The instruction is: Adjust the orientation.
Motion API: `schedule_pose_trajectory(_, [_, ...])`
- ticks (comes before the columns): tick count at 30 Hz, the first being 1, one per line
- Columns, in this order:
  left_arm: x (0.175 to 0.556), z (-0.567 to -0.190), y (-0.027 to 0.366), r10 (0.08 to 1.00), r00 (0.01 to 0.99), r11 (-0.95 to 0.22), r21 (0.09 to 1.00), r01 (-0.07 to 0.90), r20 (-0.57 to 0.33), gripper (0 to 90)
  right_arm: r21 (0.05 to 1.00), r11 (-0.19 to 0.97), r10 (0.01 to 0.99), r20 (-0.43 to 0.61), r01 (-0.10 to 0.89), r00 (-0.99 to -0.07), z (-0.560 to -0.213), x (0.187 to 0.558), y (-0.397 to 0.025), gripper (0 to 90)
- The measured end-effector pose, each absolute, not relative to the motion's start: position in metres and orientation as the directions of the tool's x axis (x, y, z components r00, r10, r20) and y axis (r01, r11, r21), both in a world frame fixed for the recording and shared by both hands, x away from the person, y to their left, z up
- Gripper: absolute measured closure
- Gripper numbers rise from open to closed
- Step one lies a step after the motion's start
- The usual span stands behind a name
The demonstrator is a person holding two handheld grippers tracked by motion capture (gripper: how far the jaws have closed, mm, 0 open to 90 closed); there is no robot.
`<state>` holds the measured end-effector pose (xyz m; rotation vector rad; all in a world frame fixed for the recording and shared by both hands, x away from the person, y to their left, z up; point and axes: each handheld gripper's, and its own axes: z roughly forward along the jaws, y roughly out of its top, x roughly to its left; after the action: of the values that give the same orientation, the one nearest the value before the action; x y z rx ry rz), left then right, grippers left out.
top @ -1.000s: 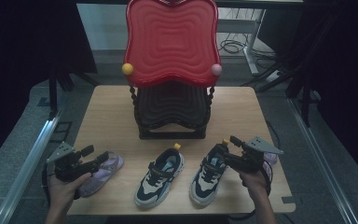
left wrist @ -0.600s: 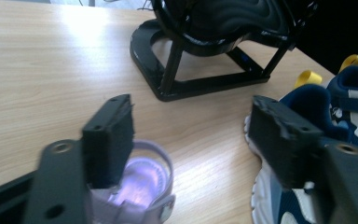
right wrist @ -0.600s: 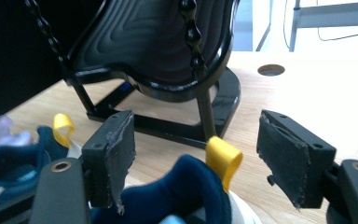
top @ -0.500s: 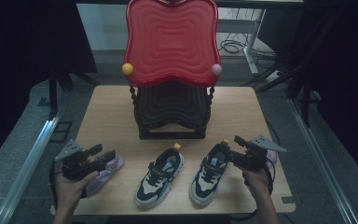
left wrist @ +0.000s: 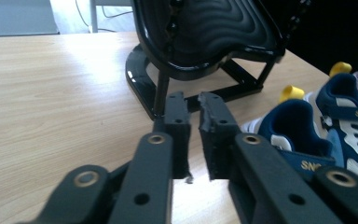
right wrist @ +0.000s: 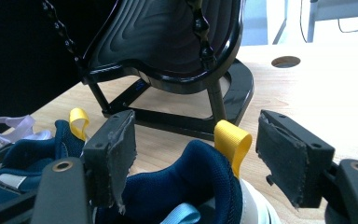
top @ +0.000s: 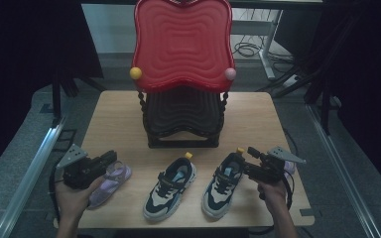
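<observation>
The open right hand-held gripper (right wrist: 196, 154) is set astride the right sneaker's (right wrist: 191, 191) heel, its toe pointing toward 7 o'clock.

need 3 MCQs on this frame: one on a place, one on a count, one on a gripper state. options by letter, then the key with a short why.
1. Where is the purple sandal?
A. under the left gripper
B. on the rack
C. right of both sneakers

2. How many blue-and-white sneakers are on the table?
A. one
B. two
C. four

3. How do the right gripper's jaws stand?
A. shut on a rack leg
B. shut with nothing between
C. open, either side of a sneaker's heel

Answers:
1 A: in the high view the sandal lies at the table's left front, under that gripper.
2 B: the left sneaker and the right sneaker lie side by side.
3 C: in the right gripper view the pads stand wide apart around the yellow loop.
</observation>
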<state>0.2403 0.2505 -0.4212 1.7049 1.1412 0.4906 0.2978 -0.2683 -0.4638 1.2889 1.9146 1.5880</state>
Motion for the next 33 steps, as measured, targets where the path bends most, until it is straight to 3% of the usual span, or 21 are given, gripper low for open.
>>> schedule_pose_trajectory(3, [0.228,-0.418,0.251,0.852,0.504,-0.130,0.874,0.468,-0.144,87.2,0.898,-0.062,0.797,0.308,0.436,-0.520,-0.465,0.296,-0.268,29.6])
schedule_pose_trajectory(8, [0.214,-0.422,0.262,0.846,0.517,-0.173,0.850,0.498,-0.130,89.3,0.910,-0.036,0.807,0.271,0.414,-0.525,-0.459,0.291,-0.260,29.6])
schedule_pose_trajectory(17, [0.210,-0.444,0.288,0.870,0.466,-0.171,0.789,0.590,-0.160,89.7,0.899,0.002,0.820,0.249,0.437,-0.515,-0.463,0.290,-0.253,30.1])
schedule_pose_trajectory(33, [0.200,-0.478,0.278,0.866,0.471,-0.206,0.739,0.642,-0.167,89.8,0.900,0.001,0.856,0.224,0.435,-0.466,-0.457,0.292,-0.253,30.7])
